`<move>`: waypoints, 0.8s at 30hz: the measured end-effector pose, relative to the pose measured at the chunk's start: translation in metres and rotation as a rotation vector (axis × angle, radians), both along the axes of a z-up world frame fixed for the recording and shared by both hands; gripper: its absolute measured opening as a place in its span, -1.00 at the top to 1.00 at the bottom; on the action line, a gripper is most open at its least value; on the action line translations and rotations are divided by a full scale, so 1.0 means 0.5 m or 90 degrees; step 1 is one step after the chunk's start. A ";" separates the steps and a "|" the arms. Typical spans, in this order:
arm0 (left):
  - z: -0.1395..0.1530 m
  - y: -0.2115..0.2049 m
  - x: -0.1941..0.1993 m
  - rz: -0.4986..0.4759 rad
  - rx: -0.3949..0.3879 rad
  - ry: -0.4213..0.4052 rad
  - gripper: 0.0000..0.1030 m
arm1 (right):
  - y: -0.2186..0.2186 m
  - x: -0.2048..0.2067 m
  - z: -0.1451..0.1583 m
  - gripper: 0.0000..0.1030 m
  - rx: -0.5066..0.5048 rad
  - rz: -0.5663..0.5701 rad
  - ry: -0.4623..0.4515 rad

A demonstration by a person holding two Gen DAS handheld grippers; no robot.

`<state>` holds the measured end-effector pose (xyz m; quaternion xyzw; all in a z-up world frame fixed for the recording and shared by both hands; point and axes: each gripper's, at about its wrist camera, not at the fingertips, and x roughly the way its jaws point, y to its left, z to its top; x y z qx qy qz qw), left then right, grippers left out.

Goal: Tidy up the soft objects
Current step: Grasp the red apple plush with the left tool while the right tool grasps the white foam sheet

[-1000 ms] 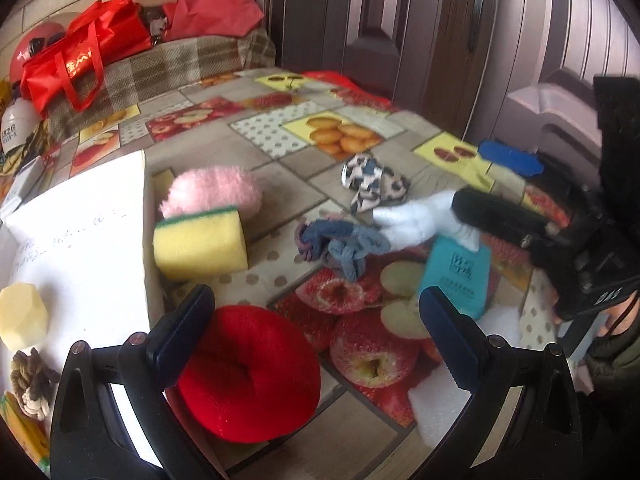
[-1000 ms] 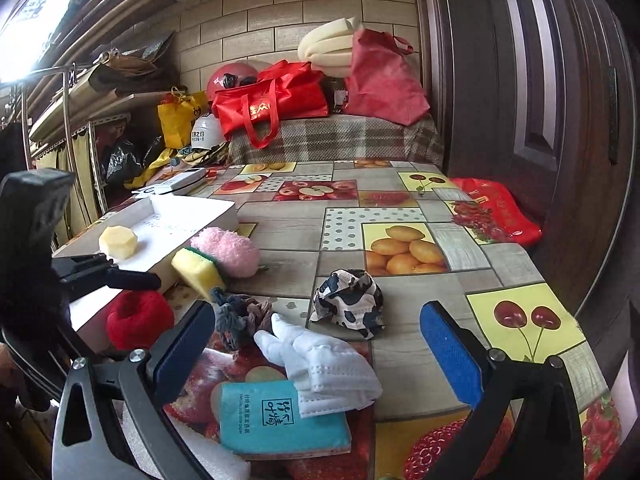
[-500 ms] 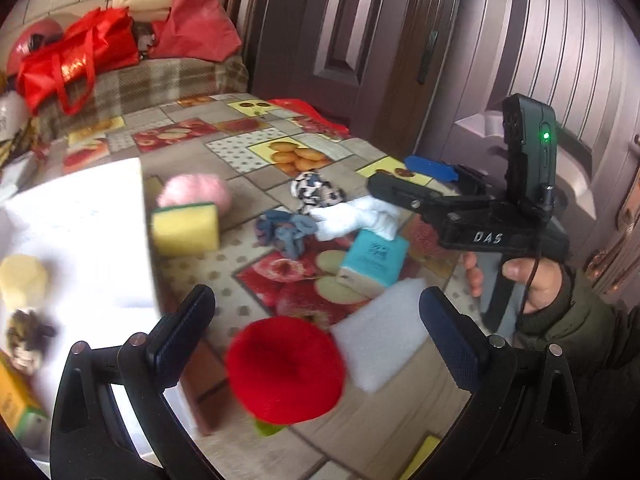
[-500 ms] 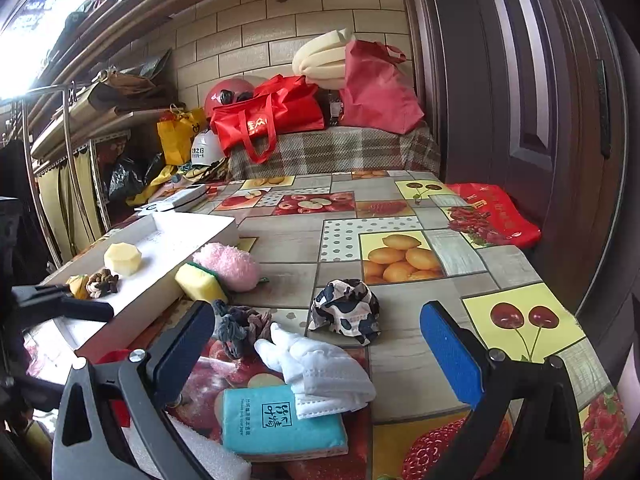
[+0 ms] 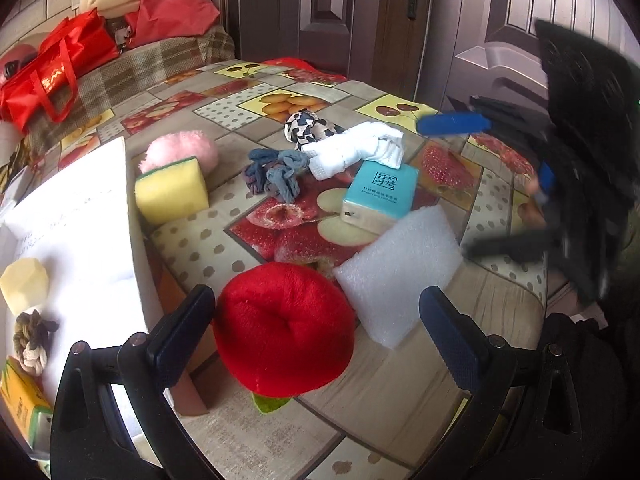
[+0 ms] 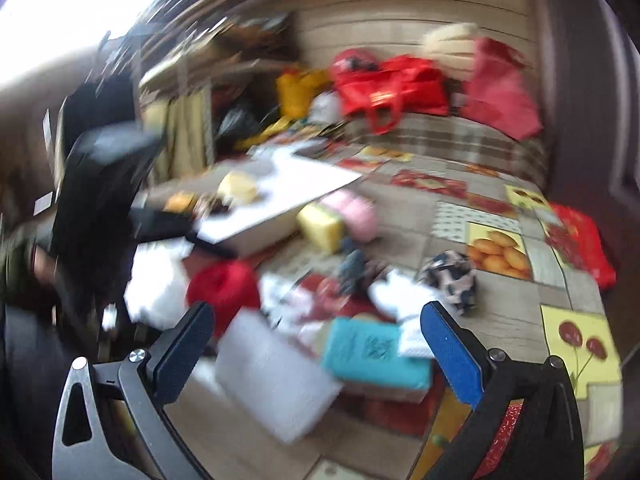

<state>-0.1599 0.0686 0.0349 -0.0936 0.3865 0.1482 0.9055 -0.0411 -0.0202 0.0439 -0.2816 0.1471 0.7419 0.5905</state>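
My left gripper (image 5: 318,326) is open, its jaws wide on either side of a red plush apple (image 5: 284,328) on the table, not touching it. Beyond lie a white foam block (image 5: 400,272), a teal tissue pack (image 5: 378,194), a white glove (image 5: 356,150), a grey-blue sock bundle (image 5: 274,174), a spotted cloth (image 5: 306,124), a yellow sponge (image 5: 172,194) and a pink puff (image 5: 180,150). My right gripper (image 6: 318,344) is open and empty above the foam block (image 6: 276,372) and tissue pack (image 6: 376,352); that view is blurred.
A white box (image 5: 76,232) at the left holds a pale yellow foam lump (image 5: 24,286), a knotted rope toy (image 5: 30,342) and a yellow carton (image 5: 22,404). Red bags (image 5: 52,72) sit at the table's far end. Dark doors (image 5: 328,16) stand behind.
The left gripper has come back down close over the red plush apple. The right gripper has swung fast, blurring its view, and now looks down over the foam block and tissue pack.
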 end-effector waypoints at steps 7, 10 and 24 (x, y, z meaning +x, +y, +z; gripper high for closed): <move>0.002 0.007 -0.018 0.012 -0.002 0.004 -0.99 | 0.020 -0.085 -0.042 -0.99 -0.049 0.094 -0.161; -0.001 0.006 -0.016 0.013 0.006 0.016 -0.98 | 0.040 -0.098 -0.058 -0.98 -0.076 0.122 -0.197; -0.021 -0.005 0.017 0.007 0.019 0.047 -0.89 | 0.026 -0.030 -0.074 -0.25 -0.128 0.077 -0.092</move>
